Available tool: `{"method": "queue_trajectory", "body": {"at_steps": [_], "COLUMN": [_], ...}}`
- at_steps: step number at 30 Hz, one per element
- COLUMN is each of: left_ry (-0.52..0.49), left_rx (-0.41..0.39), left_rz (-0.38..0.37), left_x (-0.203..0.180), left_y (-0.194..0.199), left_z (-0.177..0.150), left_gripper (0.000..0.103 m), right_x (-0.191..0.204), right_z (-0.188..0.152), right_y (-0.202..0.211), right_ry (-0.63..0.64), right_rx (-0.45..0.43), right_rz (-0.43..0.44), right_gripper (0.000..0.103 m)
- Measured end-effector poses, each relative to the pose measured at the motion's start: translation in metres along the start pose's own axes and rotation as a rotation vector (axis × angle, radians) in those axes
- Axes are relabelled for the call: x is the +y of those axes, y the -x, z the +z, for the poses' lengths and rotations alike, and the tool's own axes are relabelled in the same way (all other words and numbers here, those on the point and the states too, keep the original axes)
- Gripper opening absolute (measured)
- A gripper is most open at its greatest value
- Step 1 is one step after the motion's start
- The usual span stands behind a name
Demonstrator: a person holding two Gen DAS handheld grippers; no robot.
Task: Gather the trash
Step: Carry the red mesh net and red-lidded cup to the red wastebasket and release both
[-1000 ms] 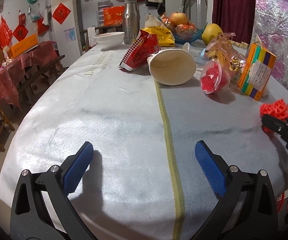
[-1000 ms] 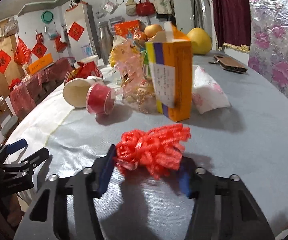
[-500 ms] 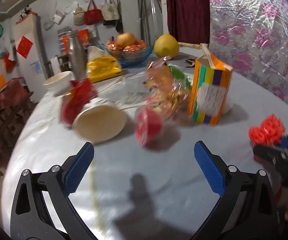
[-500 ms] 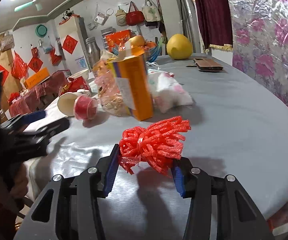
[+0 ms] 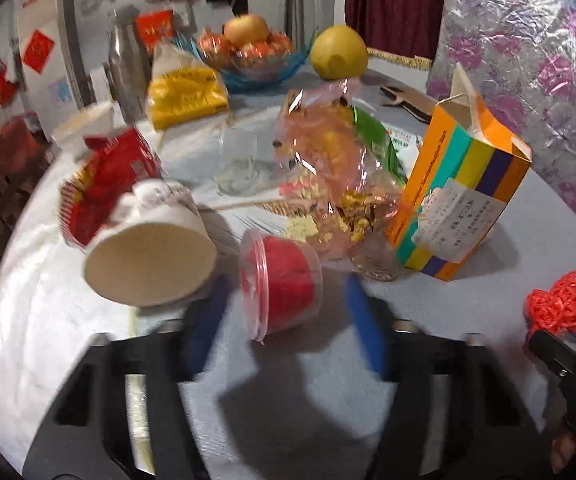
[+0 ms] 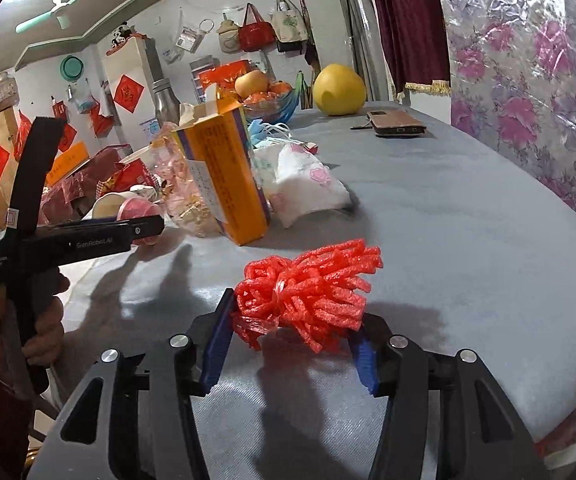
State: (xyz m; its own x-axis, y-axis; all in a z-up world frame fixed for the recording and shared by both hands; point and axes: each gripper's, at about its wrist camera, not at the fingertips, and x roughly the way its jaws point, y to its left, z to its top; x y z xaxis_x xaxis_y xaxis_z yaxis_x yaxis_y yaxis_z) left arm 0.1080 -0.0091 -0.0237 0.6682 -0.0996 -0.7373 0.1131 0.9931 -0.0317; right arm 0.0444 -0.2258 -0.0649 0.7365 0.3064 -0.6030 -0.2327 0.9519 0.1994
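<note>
1. The left gripper [image 5: 288, 320] is partly spread and its jaws are closing. A clear plastic cup with red inside [image 5: 282, 286] lies on its side on the desk [image 5: 68, 340] between the two blue pads [image 5: 362, 332]. The frame is blurred, and the pads do not look pressed to the cup.
2. Just left of this gripper's tips lies a tipped paper cup [image 5: 152, 256] with a red snack bag [image 5: 108, 184] behind it. Ahead and to the right are a crinkled clear wrapper [image 5: 328, 160] and a striped orange carton [image 5: 460, 200].
3. The right gripper [image 6: 292, 340] holds a bundle of red foam netting [image 6: 308, 284] between its pads, at medium width. Its jaws are opening slightly.
4. In the right wrist view a hand [image 6: 36, 320] holds the left gripper's handle, off to the left of the netting.
</note>
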Motion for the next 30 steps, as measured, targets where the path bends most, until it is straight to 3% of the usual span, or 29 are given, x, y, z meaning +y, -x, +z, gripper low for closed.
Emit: {"method": "queue_trajectory", "body": {"at_steps": [7, 20, 30], "left_ry": [0.061, 0.045, -0.076], "left_rx": [-0.094, -0.147, -0.158], "left_rz": [-0.070, -0.111, -0.189], "left_x": [0.009, -0.012, -0.075], "left_y": [0.036, 0.081, 0.096], "left_z": [-0.012, -0.032, -0.036], "left_gripper": [0.032, 0.031, 0.031], "right_x": [0.001, -0.002, -0.058], "right_z": [0.004, 0.003, -0.024], "right_y": [0.015, 0.071, 0.129], "right_ry": [-0.015, -0.011, -0.077], "right_rx": [-0.034, -0.143, -0.193], "right_rz": [0.036, 0.029, -0.102], "right_gripper": [0.046, 0.045, 0.045]}}
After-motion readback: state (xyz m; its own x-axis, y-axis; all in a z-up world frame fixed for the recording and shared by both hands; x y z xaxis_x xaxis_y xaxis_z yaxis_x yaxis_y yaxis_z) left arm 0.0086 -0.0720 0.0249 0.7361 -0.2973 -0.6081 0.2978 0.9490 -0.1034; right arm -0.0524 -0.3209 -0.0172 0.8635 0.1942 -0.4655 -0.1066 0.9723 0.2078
